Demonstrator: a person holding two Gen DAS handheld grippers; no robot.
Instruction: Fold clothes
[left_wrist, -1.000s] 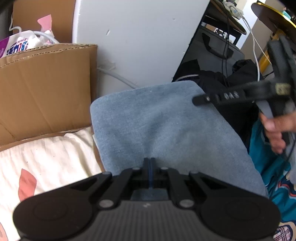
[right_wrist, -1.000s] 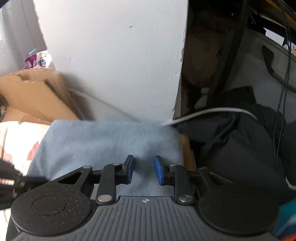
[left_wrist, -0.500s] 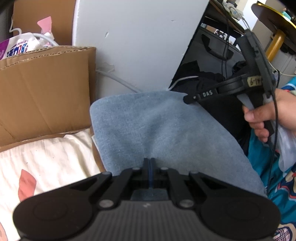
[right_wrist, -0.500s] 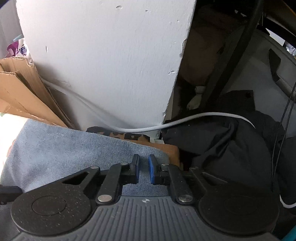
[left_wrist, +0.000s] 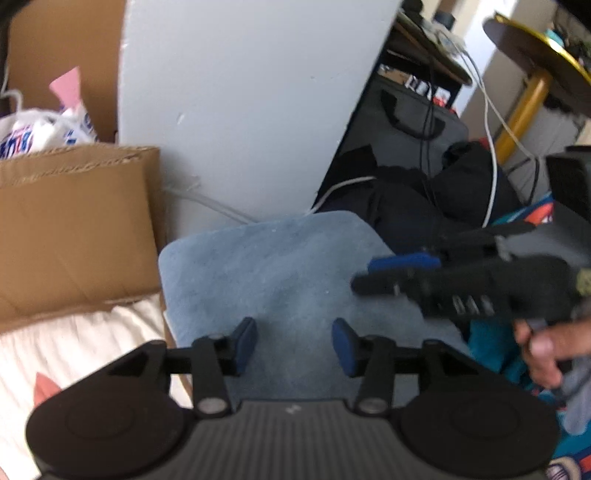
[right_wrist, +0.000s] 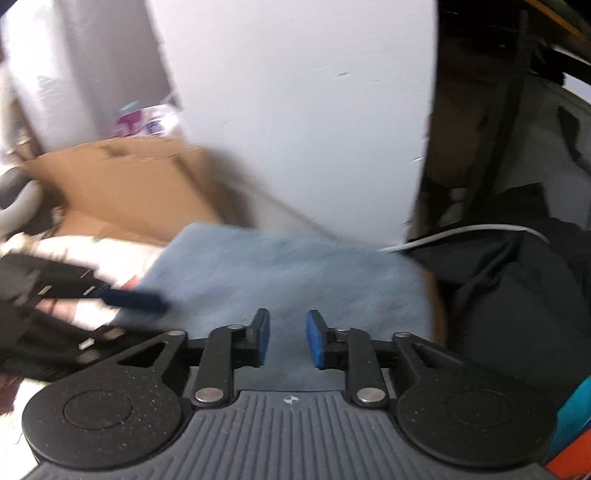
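A folded light blue cloth (left_wrist: 280, 280) lies flat in front of both grippers; it also shows in the right wrist view (right_wrist: 295, 273). My left gripper (left_wrist: 293, 345) is open and empty just above the cloth's near edge. My right gripper (right_wrist: 287, 341) is open and empty over the cloth's near right part. In the left wrist view the right gripper (left_wrist: 402, 271) reaches in from the right over the cloth. In the right wrist view the left gripper (right_wrist: 129, 299) shows blurred at the left.
A white wall panel (left_wrist: 240, 92) stands behind the cloth. A cardboard box (left_wrist: 74, 229) is at the left. Dark bags with a white cable (left_wrist: 424, 206) lie at the right. A cream patterned sheet (left_wrist: 74, 354) and teal fabric (left_wrist: 495, 339) lie beside the cloth.
My left gripper has opened and let go of the cloth. My right gripper has opened wider and pulled back over the cloth's right side. The cloth now lies flat.
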